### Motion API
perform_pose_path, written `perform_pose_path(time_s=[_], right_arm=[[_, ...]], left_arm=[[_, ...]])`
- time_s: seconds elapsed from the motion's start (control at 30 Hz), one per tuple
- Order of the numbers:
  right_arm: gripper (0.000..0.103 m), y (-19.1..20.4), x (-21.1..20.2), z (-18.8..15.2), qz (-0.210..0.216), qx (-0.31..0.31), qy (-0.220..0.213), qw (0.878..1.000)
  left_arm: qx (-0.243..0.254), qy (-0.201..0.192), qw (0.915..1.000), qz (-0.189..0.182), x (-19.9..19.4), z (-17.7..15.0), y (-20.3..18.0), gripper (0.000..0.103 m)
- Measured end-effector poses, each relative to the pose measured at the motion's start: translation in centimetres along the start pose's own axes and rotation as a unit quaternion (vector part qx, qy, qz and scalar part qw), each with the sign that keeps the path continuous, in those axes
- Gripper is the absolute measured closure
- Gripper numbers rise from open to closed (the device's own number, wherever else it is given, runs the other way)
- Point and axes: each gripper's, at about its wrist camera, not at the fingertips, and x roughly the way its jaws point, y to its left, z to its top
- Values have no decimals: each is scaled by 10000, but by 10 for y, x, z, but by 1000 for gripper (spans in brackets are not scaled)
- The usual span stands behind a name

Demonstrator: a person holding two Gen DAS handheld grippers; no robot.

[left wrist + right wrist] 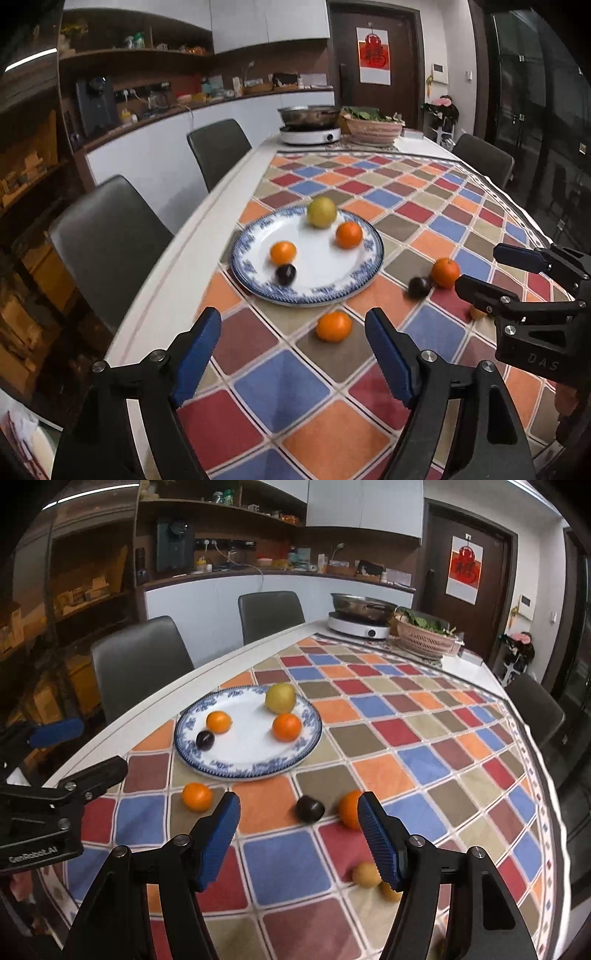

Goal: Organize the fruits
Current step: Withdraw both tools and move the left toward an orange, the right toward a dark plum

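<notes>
A blue-rimmed white plate (332, 291) (229, 768) holds a yellow-green fruit (322, 212), two oranges (349, 235) (283, 252) and a dark plum (285, 274). On the cloth lie a loose orange (333, 326) (197, 796), a dark plum (419, 287) (310, 808), another orange (446, 272) (349, 808) and two small yellow fruits (365, 875). My left gripper (293, 350) is open and empty above the cloth, just short of the loose orange. My right gripper (299, 834) is open and empty near the plum and orange.
The table has a chequered cloth (388, 192). An induction cooker with a steel pot (309, 127) and a basket of greens (373, 127) stand at the far end. Grey chairs (110, 236) line the left side, another (484, 155) the right.
</notes>
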Motion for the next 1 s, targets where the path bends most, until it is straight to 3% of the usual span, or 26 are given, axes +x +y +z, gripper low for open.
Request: perform_pose_path(time_s=[0.63,0.73,0.8,1.0], right_arm=[[38,-13,41,-31,-24,361,491,9981],[42,-14,51,-29,-34,329,537,9980],[44,-15,56,-28,-34,347,576,9977],[49,-21,74,-25,136,515,767,9956]], left_arm=[[381,441,9980,-246,49,-24,-11,24],[441,498,9972,-328,58,-22,-12,27],[478,557,9967,-356,64,-20,-13,35],[425,719,9952,-511,78,-14,-15,40]])
